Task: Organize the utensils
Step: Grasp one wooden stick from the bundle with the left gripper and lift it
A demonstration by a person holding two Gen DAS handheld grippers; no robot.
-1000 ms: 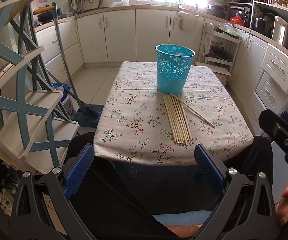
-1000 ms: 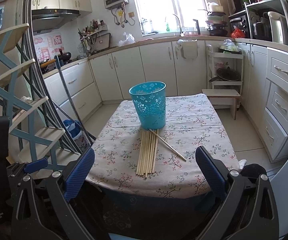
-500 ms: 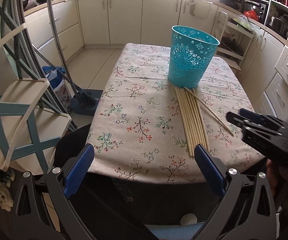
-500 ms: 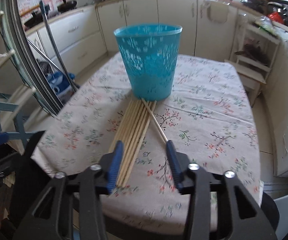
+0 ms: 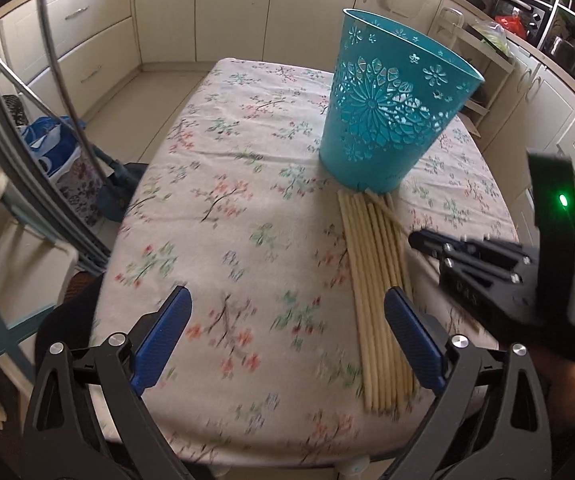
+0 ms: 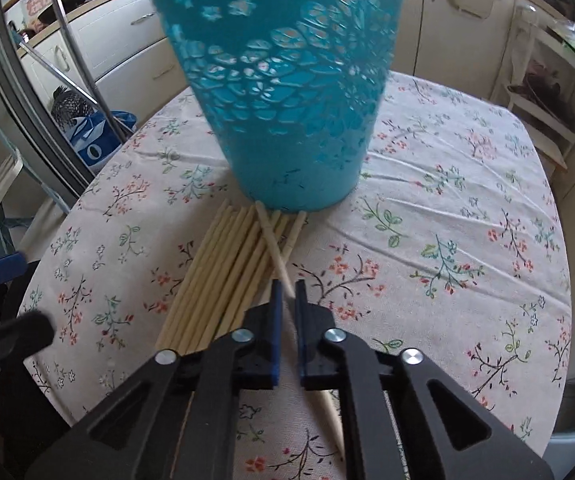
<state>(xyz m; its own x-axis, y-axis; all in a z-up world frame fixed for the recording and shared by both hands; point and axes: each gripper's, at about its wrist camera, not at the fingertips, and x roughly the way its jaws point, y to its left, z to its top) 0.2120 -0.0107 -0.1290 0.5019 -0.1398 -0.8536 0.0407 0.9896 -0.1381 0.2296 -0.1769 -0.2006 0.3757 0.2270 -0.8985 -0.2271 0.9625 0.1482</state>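
A teal cut-out bucket [image 5: 391, 108] [image 6: 287, 92] stands upright on the floral tablecloth [image 5: 223, 208]. Several pale wooden chopsticks [image 5: 375, 280] [image 6: 223, 272] lie side by side in front of it. One lone chopstick [image 6: 271, 240] lies slanted across them. My right gripper [image 6: 287, 292] [image 5: 419, 240] is shut on that lone chopstick near its middle, low over the cloth. My left gripper [image 5: 287, 332] hovers over the near table edge, its jaws wide and closing, with only cloth between them. Its right finger [image 5: 411, 336] sits beside the bundle's near end.
The table's edges [image 6: 559, 264] drop off to a tiled floor. A blue bag [image 5: 51, 148] and slanted metal poles [image 5: 59, 64] stand at the left. Cream cabinets [image 5: 231, 12] line the back, and an open shelf rack [image 6: 547, 96] stands at the right.
Both grippers came down and forward toward the table. The right gripper went from wide open to shut on the slanted chopstick. The bucket and bundle stayed put.
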